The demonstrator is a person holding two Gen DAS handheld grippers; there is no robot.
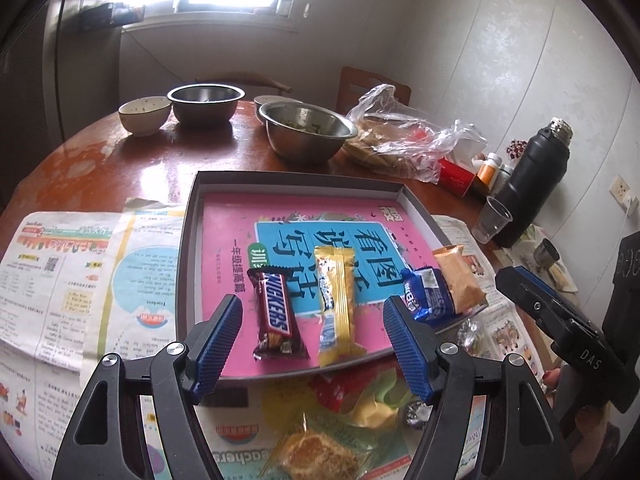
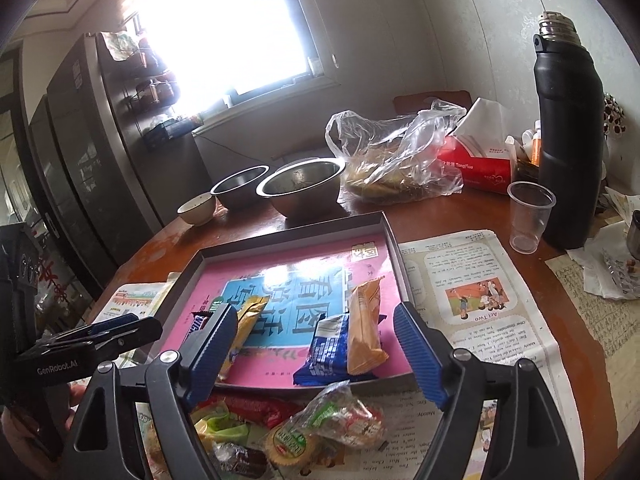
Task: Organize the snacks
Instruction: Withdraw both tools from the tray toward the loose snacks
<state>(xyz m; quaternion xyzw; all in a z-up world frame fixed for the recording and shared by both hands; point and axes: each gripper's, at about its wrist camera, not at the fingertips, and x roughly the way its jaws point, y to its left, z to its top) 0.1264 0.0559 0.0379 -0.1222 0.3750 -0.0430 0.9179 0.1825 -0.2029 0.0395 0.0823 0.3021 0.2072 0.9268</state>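
A dark shallow box tray (image 1: 192, 216) (image 2: 292, 234) lined with a pink and blue book cover holds a Snickers bar (image 1: 276, 316), a yellow bar (image 1: 336, 308) (image 2: 246, 320), a blue packet (image 1: 428, 296) (image 2: 330, 350) and an orange packet (image 1: 458, 280) (image 2: 362, 328) in a row. Several loose snacks (image 1: 320, 432) (image 2: 312, 432) lie on newspaper in front of the tray. My left gripper (image 1: 314, 338) is open and empty above the tray's near edge. My right gripper (image 2: 312, 350) is open and empty over the blue and orange packets.
Newspaper sheets (image 1: 60, 280) (image 2: 480, 300) cover the round wooden table. Behind the tray stand metal bowls (image 1: 306, 130) (image 2: 300, 186), a small white bowl (image 1: 144, 114), a plastic bag of food (image 2: 396, 160), a red tissue box (image 2: 480, 164), a clear cup (image 2: 528, 216) and a black flask (image 2: 570, 140).
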